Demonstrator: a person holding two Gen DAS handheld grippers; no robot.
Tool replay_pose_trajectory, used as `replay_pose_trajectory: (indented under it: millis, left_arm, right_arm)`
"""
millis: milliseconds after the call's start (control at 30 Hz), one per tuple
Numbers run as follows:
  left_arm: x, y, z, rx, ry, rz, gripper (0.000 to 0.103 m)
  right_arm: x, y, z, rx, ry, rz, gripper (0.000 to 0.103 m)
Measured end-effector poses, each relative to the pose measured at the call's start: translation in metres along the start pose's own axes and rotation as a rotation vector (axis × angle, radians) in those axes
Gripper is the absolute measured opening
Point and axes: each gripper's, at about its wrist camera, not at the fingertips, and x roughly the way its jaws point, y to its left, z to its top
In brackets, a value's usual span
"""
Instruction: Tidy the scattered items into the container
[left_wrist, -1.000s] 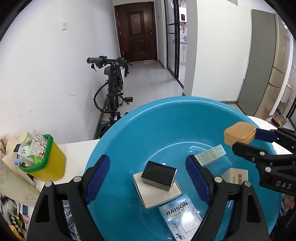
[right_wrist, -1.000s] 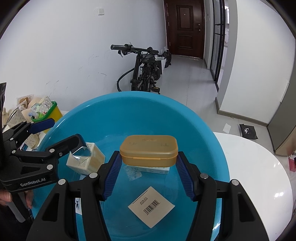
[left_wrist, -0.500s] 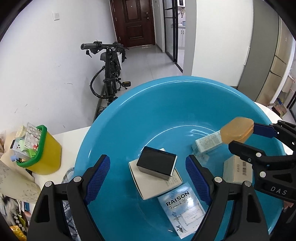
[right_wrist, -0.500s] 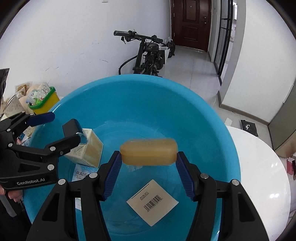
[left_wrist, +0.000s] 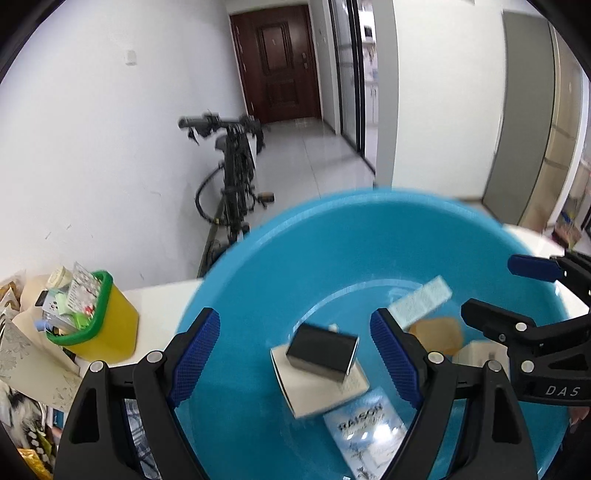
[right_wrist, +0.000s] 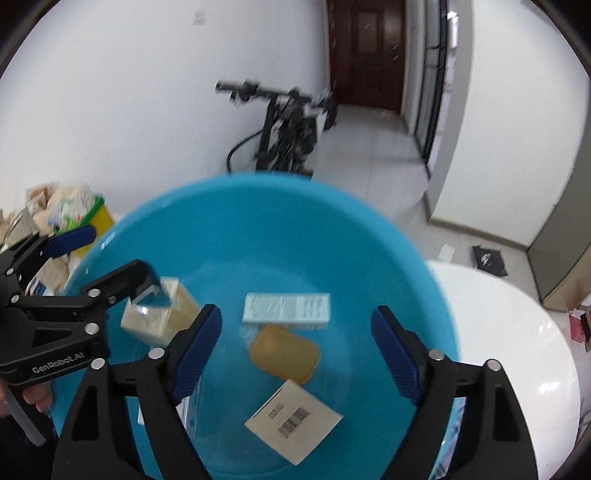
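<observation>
Now the right gripper (right_wrist: 295, 347) is opening its jaws, empty; the amber case (right_wrist: 283, 354) it was carrying is lying inside the blue basin (right_wrist: 369, 236). Left gripper (left_wrist: 295, 354) is hovering apart, holding nothing.

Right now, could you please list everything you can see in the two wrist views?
basin: one, blue, on the white table.
orange case: one, translucent orange, on the basin floor.
light blue box: one, lying just beyond the orange case.
barcode box: one, cream, near side of the basin.
black box: one, resting on a white box.
Raison booklet: one, pale blue, beside the white box.
yellow bin: one, green rim, full, left of the basin.
bicycle: one, black, against the wall.
door: one, dark brown, down the hall.
left gripper: open, over the basin.
right gripper: jaws opening, nothing between them.
</observation>
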Motion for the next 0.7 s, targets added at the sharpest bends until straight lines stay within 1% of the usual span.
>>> replay_pose_trajectory:
  millis: [67,133,167,200,233,267,333,367,400,467,500,533,567,600,633,700]
  left_arm:
    - [-0.014,0.005,0.002,-0.036,-0.086,-0.021,0.086]
    - [-0.026,0.009,0.004,-0.061,-0.143,-0.053,0.086]
    - [-0.033,0.013,0.005,-0.067,-0.173,-0.100,0.086]
    - [-0.037,0.015,0.005,-0.069,-0.186,-0.140,0.086]
    - [-0.041,0.017,0.006,-0.077,-0.189,-0.160,0.086]
    - [-0.046,0.018,0.007,-0.095,-0.196,-0.139,0.086]
    - [-0.058,0.018,0.008,-0.115,-0.230,-0.066,0.086]
    - [-0.064,0.017,0.008,-0.110,-0.249,-0.039,0.086]
    - [-0.070,0.017,0.009,-0.102,-0.263,-0.028,0.086]
    - [-0.080,0.015,0.009,-0.098,-0.297,-0.017,0.086]
    - [-0.084,0.018,0.008,-0.118,-0.304,-0.017,0.086]
    - [-0.088,0.023,0.008,-0.147,-0.308,-0.029,0.086]
    - [-0.091,0.027,0.008,-0.174,-0.314,-0.054,0.086]
    - [-0.095,0.032,0.008,-0.196,-0.328,-0.076,0.086]
    - [-0.099,0.035,0.007,-0.203,-0.344,-0.082,0.086]
    - [-0.107,0.035,0.004,-0.197,-0.383,-0.068,0.086]
  right_arm:
    - [-0.014,-0.003,0.002,0.013,-0.080,-0.022,0.093]
    - [-0.028,-0.005,0.004,0.025,-0.173,-0.043,0.099]
    - [-0.035,-0.006,0.005,0.028,-0.216,-0.058,0.103]
    - [-0.040,-0.006,0.006,0.029,-0.252,-0.077,0.103]
    - [-0.045,-0.007,0.007,0.032,-0.282,-0.093,0.103]
    - [-0.051,-0.008,0.008,0.040,-0.312,-0.101,0.103]
    - [-0.058,-0.013,0.011,0.056,-0.352,-0.094,0.103]
    - [-0.062,-0.012,0.012,0.058,-0.364,-0.092,0.103]
    - [-0.065,-0.012,0.014,0.054,-0.379,-0.094,0.103]
    - [-0.071,-0.010,0.015,0.036,-0.402,-0.110,0.103]
    - [-0.073,-0.009,0.016,0.022,-0.410,-0.116,0.103]
    - [-0.077,-0.008,0.013,0.009,-0.418,-0.115,0.103]
    - [-0.080,-0.007,0.014,-0.012,-0.428,-0.103,0.103]
    - [-0.083,-0.006,0.013,-0.020,-0.439,-0.109,0.103]
    - [-0.086,-0.005,0.013,-0.028,-0.449,-0.120,0.103]
    - [-0.091,-0.004,0.012,-0.040,-0.463,-0.150,0.103]
